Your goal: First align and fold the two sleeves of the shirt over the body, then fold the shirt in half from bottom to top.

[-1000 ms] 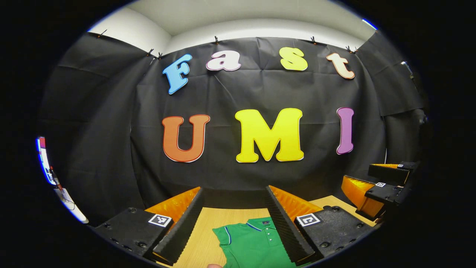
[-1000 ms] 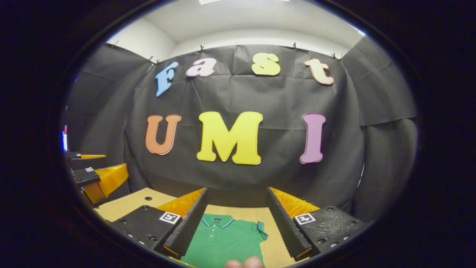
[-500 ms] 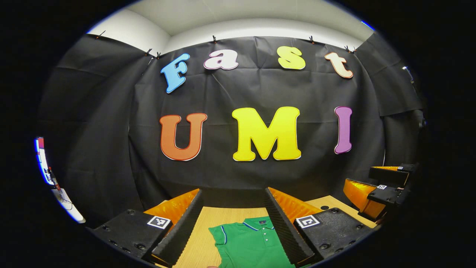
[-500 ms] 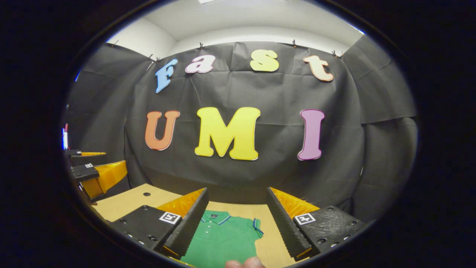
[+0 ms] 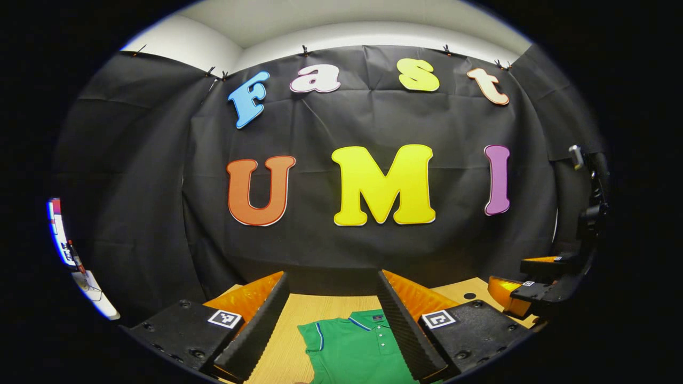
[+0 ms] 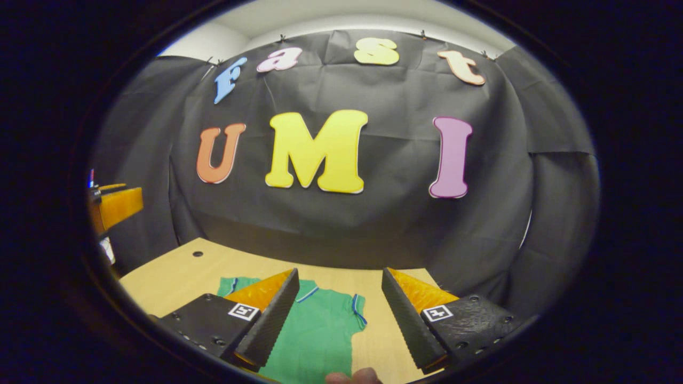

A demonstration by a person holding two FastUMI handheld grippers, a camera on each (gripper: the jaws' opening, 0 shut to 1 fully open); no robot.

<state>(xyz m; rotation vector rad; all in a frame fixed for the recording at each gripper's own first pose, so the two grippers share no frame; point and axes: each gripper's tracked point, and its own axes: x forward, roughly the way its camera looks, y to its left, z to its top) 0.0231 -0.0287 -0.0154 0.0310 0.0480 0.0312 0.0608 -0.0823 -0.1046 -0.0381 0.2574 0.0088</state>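
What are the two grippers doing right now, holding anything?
Left gripper: open, holding nothing, above the green shirt.
Right gripper: open, holding nothing.

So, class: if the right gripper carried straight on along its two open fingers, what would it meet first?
Probably the green shirt on the table: the right gripper points down over its sleeve edge. Depth is unclear, so it might touch bare wood beside the sleeve.

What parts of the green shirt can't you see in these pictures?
- Left gripper view: the shirt's lower body runs off the bottom edge; its far side sits behind the left gripper's finger.
- Right gripper view: the collar's middle hides behind the right gripper's finger; the hem is cut off below.
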